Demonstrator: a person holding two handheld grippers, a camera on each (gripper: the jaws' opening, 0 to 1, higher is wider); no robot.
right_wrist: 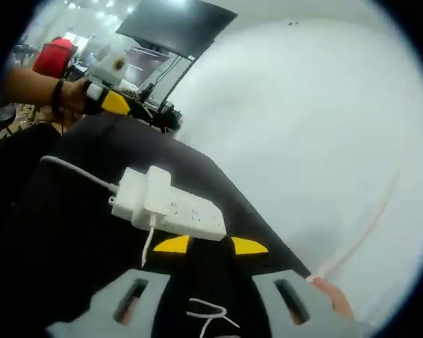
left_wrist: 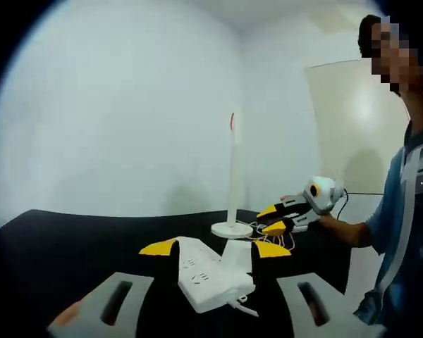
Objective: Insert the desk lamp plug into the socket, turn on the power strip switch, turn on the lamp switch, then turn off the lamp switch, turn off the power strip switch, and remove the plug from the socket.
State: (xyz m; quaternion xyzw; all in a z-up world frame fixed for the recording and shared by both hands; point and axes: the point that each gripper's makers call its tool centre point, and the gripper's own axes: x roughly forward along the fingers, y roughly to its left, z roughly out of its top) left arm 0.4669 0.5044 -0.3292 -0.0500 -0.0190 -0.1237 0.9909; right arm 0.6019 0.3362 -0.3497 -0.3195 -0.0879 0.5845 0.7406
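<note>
The black tabletop (left_wrist: pixel 70 239) carries one white power strip (left_wrist: pixel 208 274), its long axis running away from the left hand-held gripper (left_wrist: pixel 215 248), whose wide-spread jaws flank it. One plug (left_wrist: pixel 237 258) stands in the strip's near end. Beyond it rises one desk lamp (left_wrist: pixel 233 183), with the right hand-held gripper (left_wrist: pixel 275 219) just beside its base, jaws parted and empty. The left one looks nearer the strip and plug; the right, nearer the lamp.
</note>
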